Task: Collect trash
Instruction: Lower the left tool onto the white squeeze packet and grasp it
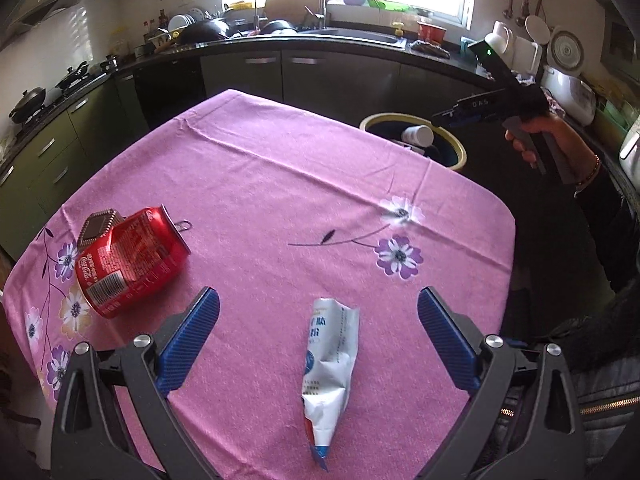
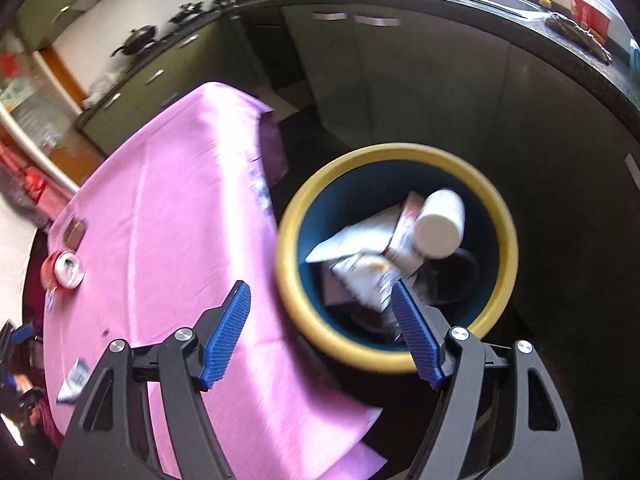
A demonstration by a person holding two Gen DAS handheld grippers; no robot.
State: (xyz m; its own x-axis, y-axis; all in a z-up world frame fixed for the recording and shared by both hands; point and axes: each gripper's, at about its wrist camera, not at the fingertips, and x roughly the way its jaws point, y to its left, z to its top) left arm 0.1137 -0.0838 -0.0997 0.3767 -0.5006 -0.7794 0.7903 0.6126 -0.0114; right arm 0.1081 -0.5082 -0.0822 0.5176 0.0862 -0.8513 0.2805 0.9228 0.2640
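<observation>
Table (image 1: 260,168): one can (image 1: 132,260), one wrapper (image 1: 330,364). One bin (image 2: 304,320). Left tongs (image 1: 318,312), right tongs (image 2: 322,300) released, empty.

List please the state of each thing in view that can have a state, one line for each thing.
Left gripper: open, above the wrapper.
Right gripper: open, empty, over the bin rim.
Crumpled wrapper: lying flat on the tablecloth.
Red can: dented, on its side.
Trash bin: uncovered, partly filled.
White bottle: tilted inside the bin.
Tablecloth: spread, wrinkled.
</observation>
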